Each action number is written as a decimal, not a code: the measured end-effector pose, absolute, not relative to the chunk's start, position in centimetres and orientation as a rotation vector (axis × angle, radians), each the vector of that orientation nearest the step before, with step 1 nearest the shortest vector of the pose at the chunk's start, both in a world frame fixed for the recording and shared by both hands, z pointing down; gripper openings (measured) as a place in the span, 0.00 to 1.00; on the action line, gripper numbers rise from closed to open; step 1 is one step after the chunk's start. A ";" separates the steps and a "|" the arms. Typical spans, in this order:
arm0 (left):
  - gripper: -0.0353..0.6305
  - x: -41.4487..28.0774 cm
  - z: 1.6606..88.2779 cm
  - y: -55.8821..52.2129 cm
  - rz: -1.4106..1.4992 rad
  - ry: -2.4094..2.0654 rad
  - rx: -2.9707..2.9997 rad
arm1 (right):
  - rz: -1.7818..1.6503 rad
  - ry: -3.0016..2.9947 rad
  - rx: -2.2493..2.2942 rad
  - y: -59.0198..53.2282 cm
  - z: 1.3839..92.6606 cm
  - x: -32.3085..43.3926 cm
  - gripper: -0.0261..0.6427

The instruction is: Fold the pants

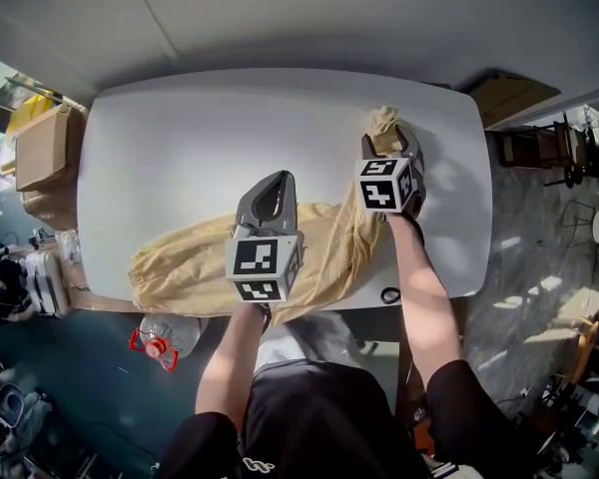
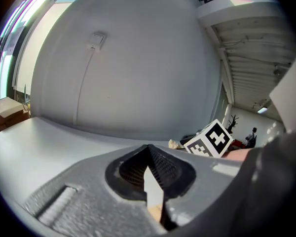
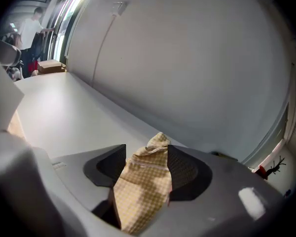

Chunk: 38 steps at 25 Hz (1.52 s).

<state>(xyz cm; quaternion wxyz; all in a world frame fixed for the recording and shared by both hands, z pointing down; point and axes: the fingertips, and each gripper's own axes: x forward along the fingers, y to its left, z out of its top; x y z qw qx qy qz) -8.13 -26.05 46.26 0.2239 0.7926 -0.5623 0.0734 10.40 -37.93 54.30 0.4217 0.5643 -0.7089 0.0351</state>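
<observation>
Tan checked pants point(image 1: 195, 262) lie along the near edge of the white table point(image 1: 200, 138), partly hanging over it. My right gripper point(image 1: 389, 140) is shut on one end of the pants and holds it up over the table's right side, a bunch of cloth poking out past the jaws. In the right gripper view the checked cloth point(image 3: 143, 186) fills the gap of the right gripper point(image 3: 147, 158). My left gripper point(image 1: 269, 193) hovers above the middle of the pants. Its jaws meet at the tips, and the left gripper point(image 2: 148, 152) shows no cloth clamped, only a thin slit.
Cardboard boxes point(image 1: 42, 153) stand left of the table. On the floor below the near edge is a water bottle point(image 1: 166, 335) with a red cap. Chairs point(image 1: 539, 148) and another box are at the right. A grey wall point(image 2: 138, 58) runs behind the table.
</observation>
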 end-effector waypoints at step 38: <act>0.06 -0.3 46.8 -22.7 0.226 -1.335 2.239 | 0.274 -1.852 1.720 -32.4 49.1 18.5 0.10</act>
